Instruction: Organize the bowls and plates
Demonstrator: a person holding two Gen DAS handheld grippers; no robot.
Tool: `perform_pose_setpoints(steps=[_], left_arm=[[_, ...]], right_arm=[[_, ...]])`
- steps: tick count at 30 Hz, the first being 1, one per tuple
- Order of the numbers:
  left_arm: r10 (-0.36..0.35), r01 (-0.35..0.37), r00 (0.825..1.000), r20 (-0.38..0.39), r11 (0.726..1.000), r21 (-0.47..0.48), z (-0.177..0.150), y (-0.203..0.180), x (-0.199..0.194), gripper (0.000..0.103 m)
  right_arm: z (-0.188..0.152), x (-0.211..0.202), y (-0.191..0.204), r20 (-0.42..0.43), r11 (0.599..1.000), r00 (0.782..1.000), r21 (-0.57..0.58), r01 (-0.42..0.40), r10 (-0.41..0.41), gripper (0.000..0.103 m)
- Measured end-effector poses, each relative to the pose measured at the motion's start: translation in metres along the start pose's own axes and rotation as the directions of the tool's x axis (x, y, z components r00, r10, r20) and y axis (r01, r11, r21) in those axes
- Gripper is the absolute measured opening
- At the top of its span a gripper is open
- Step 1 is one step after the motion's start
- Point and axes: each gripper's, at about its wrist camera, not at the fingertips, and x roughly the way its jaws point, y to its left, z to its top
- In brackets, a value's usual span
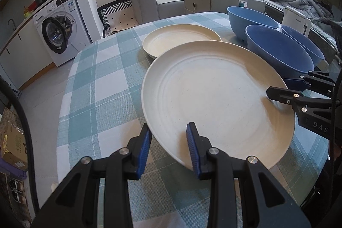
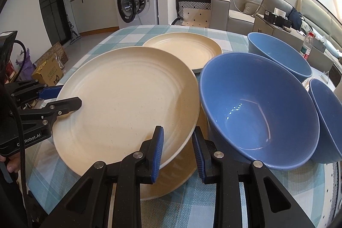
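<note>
Plate (image 1: 213, 95) near us: our left gripper (image 1: 168, 142) and right gripper (image 2: 177, 142) each pinch its rim, lifting it tilted.

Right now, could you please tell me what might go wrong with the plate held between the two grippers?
1. The left gripper and right gripper pinch the plate only by its rim. It tilts, so it could slip and drop onto the lower plate.
2. The bowl sits right beside the right gripper, so a sideways move might knock it.
</note>
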Motion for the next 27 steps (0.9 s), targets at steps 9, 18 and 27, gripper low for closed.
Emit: perform_pose_setpoints(steps=[9, 18, 27], left_arm=[[-0.003, 0.003, 1.000, -0.025, 1.000, 0.014, -0.002, -0.005, 0.007, 0.032], [-0.001, 0.002, 0.999, -0.047, 1.000, 0.027, -0.004, -0.009, 0.014, 0.032], [0.012, -0.009, 0.998, -0.061, 0.999, 0.040, -0.005, -0.013, 0.017, 0.032]], right_arm=[[-0.002, 0.003, -0.001, -0.017, 0.999, 0.999, -0.017, 0.031, -0.031, 0.028], [-0.005, 0.008, 0.001, -0.034, 0.998, 0.998, -0.035, 0.054, -0.055, 0.028], [-0.009, 0.011, 0.006, -0.044, 0.996, 0.996, -0.054, 0.072, -0.075, 0.029]])
